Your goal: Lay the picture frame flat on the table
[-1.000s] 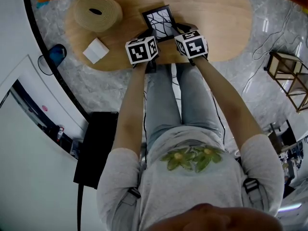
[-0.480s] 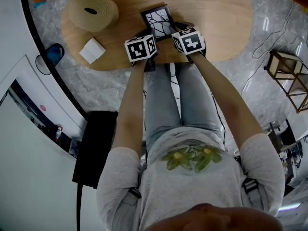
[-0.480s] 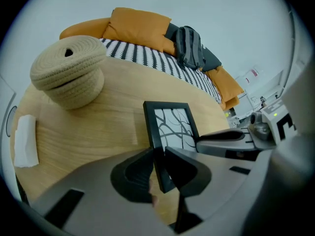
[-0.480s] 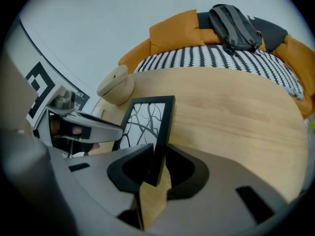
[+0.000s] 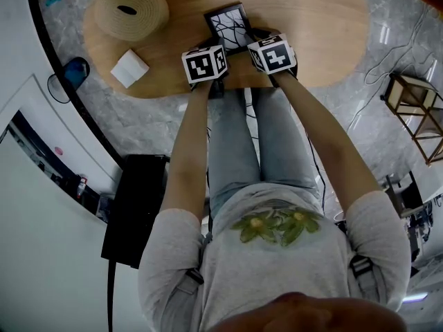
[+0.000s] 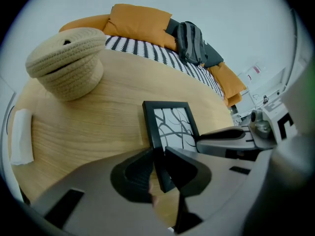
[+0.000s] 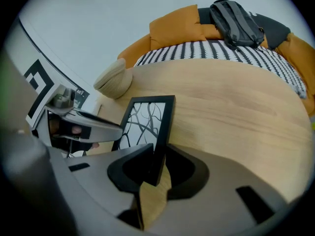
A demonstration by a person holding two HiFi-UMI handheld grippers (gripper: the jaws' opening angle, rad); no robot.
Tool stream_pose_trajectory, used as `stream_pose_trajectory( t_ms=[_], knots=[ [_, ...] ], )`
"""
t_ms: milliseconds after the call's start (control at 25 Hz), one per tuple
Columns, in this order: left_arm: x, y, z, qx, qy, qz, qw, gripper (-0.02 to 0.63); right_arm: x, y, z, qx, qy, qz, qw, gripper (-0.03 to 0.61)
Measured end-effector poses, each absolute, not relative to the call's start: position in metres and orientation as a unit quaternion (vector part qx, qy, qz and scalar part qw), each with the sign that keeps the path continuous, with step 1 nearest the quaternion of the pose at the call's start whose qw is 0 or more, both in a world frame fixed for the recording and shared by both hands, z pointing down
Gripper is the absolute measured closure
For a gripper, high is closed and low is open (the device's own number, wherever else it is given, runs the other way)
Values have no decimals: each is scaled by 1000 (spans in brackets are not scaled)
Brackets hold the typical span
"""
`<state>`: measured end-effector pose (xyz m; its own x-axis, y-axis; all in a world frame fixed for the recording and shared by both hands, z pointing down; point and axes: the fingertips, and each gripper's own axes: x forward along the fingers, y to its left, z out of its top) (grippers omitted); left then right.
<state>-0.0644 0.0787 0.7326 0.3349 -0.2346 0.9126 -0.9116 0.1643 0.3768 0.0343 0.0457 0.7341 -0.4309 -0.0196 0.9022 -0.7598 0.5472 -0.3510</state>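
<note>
The black picture frame (image 5: 230, 25), with a branch drawing behind its glass, faces up over the wooden table (image 5: 311, 19) near its front edge. My left gripper (image 5: 216, 48) is shut on the frame's left side rail; in the left gripper view the jaws (image 6: 161, 168) pinch the frame (image 6: 172, 127) near its close corner. My right gripper (image 5: 255, 43) is shut on the right side rail, and in the right gripper view the pads (image 7: 156, 168) clamp the frame (image 7: 145, 122). The frame tilts slightly; its far edge is low to the wood. Whether it touches I cannot tell.
A round woven basket (image 5: 130, 11) and a white folded cloth (image 5: 130, 68) sit on the table's left part. A sofa with orange cushions and a grey backpack (image 6: 192, 41) stands beyond the table. A wire side table (image 5: 415, 109) is on the floor at the right.
Both grippers and the frame have shifted slightly farther over the table, away from the person. Both grips look unchanged.
</note>
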Motion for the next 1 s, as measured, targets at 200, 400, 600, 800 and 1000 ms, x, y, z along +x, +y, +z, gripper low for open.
stream_pose_trajectory(
  t_ms=[200,400,600,800,1000],
  knots=[
    [-64,83,740,572,-495,297,583,525,34,49,742,257,-748,393,470,491],
    [-65,83,746,568,-496,302,583,525,33,49,747,260,-745,390,474,491],
    [-66,84,747,566,-497,305,583,525,33,50,747,261,-746,389,473,489],
    [-66,84,750,560,-498,297,591,523,32,49,749,257,-747,389,474,488],
    [-65,84,749,557,-498,293,596,522,32,49,747,245,-748,378,488,482]
  ],
)
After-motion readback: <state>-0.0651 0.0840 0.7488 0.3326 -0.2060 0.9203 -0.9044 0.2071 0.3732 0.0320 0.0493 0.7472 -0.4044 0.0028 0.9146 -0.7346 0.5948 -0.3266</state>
